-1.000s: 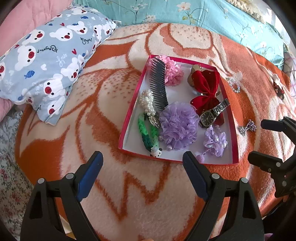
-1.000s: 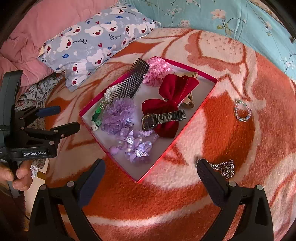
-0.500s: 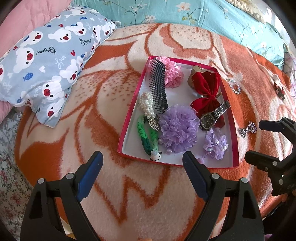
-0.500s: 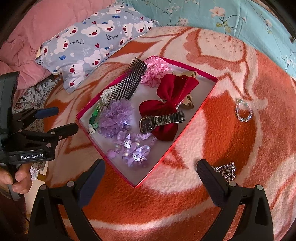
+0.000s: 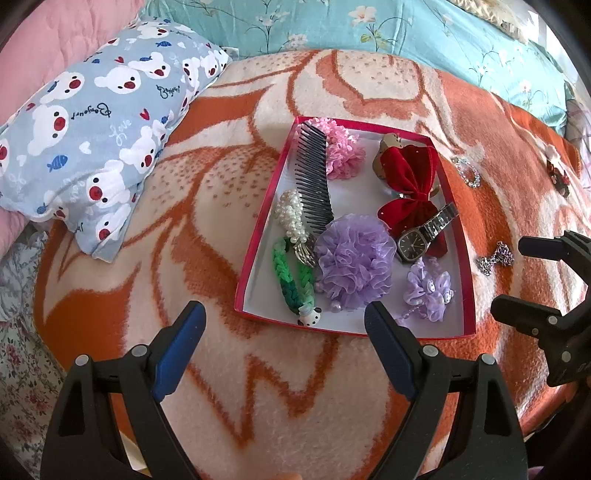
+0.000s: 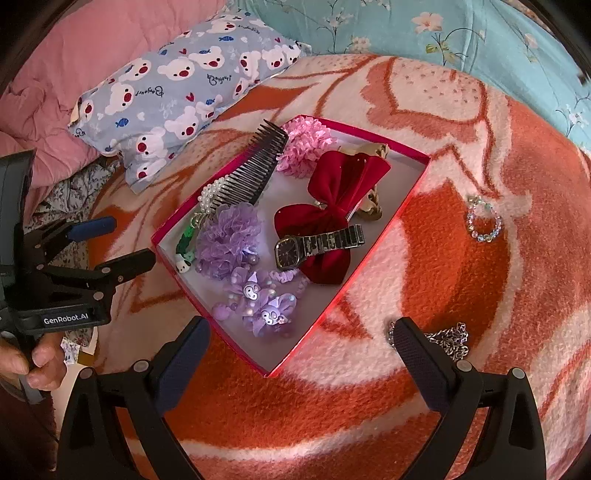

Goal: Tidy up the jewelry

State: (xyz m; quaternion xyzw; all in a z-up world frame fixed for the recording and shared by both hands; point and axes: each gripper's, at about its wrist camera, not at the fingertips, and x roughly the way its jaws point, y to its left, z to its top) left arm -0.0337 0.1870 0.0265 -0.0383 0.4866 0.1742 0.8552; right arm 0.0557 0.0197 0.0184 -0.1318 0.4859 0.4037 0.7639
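- My left hand-held gripper (image 5: 284, 328) hangs over the blanket (image 5: 258, 387) just short of the box's near edge, its blue-padded fingers wide apart and empty.
- My right hand-held gripper (image 6: 301, 345) is also spread wide and empty, one finger near the box corner, the other just beside the silver chain (image 6: 448, 339).
- The red box (image 5: 258, 236) is a shallow rectangle with a white floor; from the left wrist its long axis runs away from me.
- The black comb (image 5: 314, 177) lies lengthwise along the box's left side, teeth facing the left wall.
- Next to the comb sit a pearl hair clip (image 5: 290, 214) and a green braided band (image 5: 291, 280) ending in a small panda charm, both also running lengthwise.
- A pink hair tie (image 5: 343, 151) fills the far corner; a big purple hair tie (image 5: 352, 258) sits in the middle and a smaller purple one (image 5: 428, 288) near the front right.
- The red bow (image 6: 332, 218) lies diagonally, and the wristwatch (image 6: 317, 245) rests across it, face toward the box's middle and strap toward the right wall.
- Outside the box, on the blanket, lie the chain and, well apart from it, a beaded bracelet (image 6: 484, 219).
- All this rests on a bed with an orange-and-cream blanket, a bear-print pillow (image 5: 96, 136), a pink quilt (image 6: 74, 66) and a teal flowered sheet (image 5: 369, 26).
- A hand (image 6: 26, 363) grips the left tool's handle.
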